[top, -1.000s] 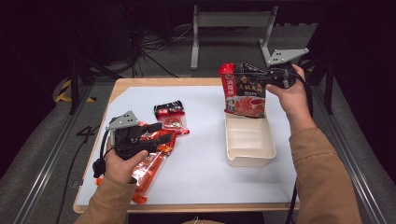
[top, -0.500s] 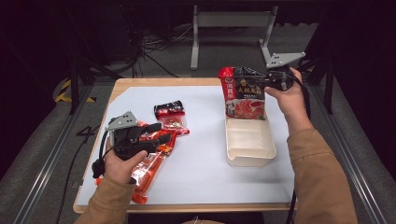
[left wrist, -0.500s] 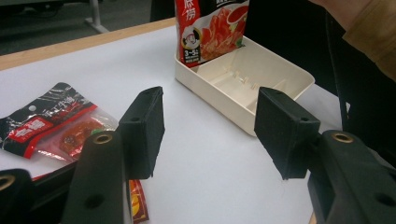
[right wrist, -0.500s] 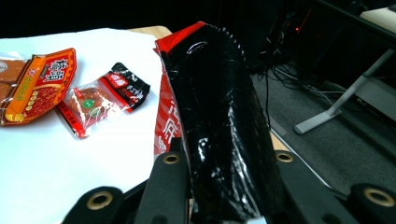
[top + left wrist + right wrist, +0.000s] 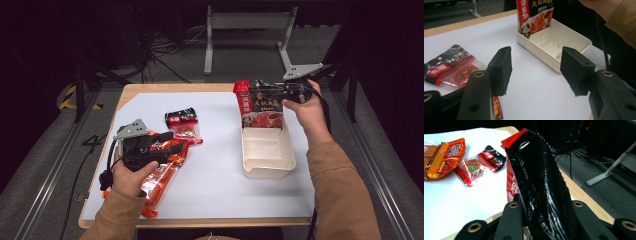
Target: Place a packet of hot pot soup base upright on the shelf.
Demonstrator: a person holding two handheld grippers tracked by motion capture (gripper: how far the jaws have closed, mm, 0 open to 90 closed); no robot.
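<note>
With your right gripper point(image 5: 272, 95) pinching the sauce pouch point(image 5: 261, 104) upright over the tray's point(image 5: 267, 169) far end, lower it in, then release; your left gripper point(image 5: 536, 72) idles spread.

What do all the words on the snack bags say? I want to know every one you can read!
"海底捞" in white on the red strip of the big pouch standing in the cream tray.
"火锅底料" in yellow across the same pouch's dark top, partly cut off.
Small black-and-red packet: white characters on a red label, too blurred to read.
Orange packet: yellow characters, too blurred to read.
Clear packet: small print, too small to read.
</note>
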